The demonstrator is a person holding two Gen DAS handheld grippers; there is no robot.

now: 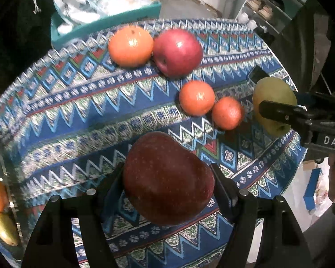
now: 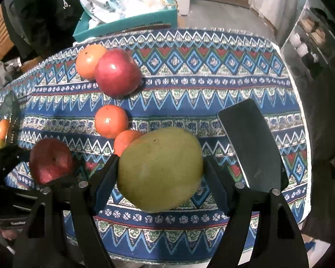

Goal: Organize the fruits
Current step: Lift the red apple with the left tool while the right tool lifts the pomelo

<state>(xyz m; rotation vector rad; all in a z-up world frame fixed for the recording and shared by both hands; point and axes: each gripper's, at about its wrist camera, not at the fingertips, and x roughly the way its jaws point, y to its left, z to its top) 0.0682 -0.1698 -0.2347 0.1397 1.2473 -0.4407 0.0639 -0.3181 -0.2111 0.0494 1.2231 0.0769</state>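
the left claw point(image 1: 167, 185) holds a dark red apple point(image 1: 167, 178) at the bottom centre of its view, pads pressed on either side of it, the apple's longer side running up the frame. the right claw point(image 2: 160, 174) clamps a yellow-green pear-like fruit point(image 2: 159, 169) the same way, low in the centre of its view. both fruits sit right inside their claws, just over the patterned cloth point(image 1: 78, 116), so neither hand needs to reach. loose on the cloth in the upper middle lie a big orange point(image 1: 130, 45) touching a red apple point(image 1: 177, 52), and two small oranges point(image 1: 196, 97) side by side. at the left edge more fruit shows, perhaps in a clear bowl; i cannot tell. a teal box point(image 2: 127, 23) with bags stands behind the table. a dark flat object point(image 2: 250, 143) lies at right.
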